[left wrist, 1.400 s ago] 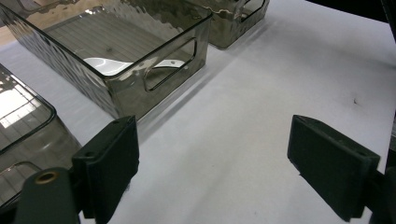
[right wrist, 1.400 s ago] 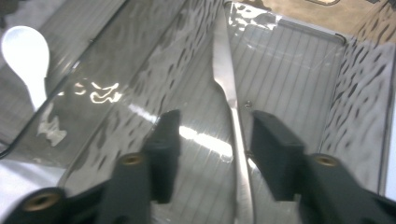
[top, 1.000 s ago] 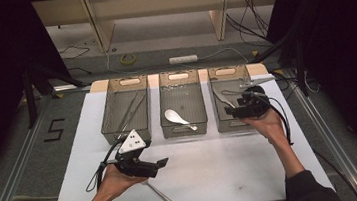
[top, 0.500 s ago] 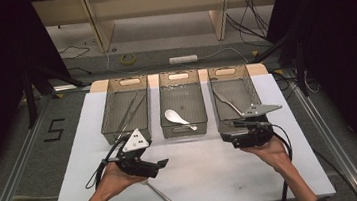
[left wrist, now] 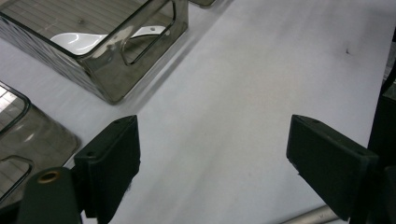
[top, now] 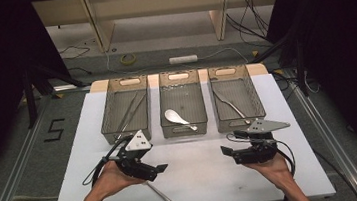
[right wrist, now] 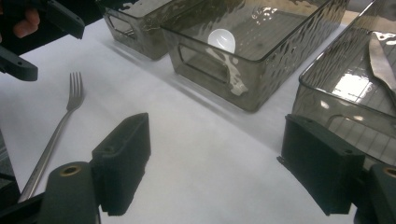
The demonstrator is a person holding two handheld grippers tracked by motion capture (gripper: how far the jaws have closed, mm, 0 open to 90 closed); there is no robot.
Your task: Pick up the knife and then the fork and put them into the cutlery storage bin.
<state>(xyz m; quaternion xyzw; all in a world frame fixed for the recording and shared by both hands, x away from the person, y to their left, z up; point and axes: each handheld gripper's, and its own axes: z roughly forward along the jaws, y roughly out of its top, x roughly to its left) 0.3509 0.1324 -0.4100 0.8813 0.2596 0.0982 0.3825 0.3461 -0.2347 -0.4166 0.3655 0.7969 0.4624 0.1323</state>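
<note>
My left tongs [top: 159, 168] hover low over the white tabletop [top: 205, 178], near my side of it, jaws standing wide with nothing between them. In the left gripper view the bare white surface lies between the two black pads, and the end of a metal handle peeks in at the bottom right corner.

That handle belongs to the fork [top: 162, 197], which lies flat on the tabletop just beside my left hand [top: 107, 181], its handle running toward the near edge. In the right gripper view the fork [right wrist: 56, 130] shows its tines pointing away toward the bins, lying close to the left tongs and untouched by them.

My right tongs [top: 228, 153] sit over the right part of the tabletop, in front of the right bin [top: 256, 115], pointing toward the middle. Their jaws have just been opening and now stand wide, empty, with only the white surface between them.

Three clear bins stand in a row at the far side. The left bin [top: 111, 127] holds long thin metal pieces, the middle bin [top: 165, 132] holds a white spoon [top: 176, 117], and the right bin holds a metal utensil [top: 232, 106] lying aslant.
</note>
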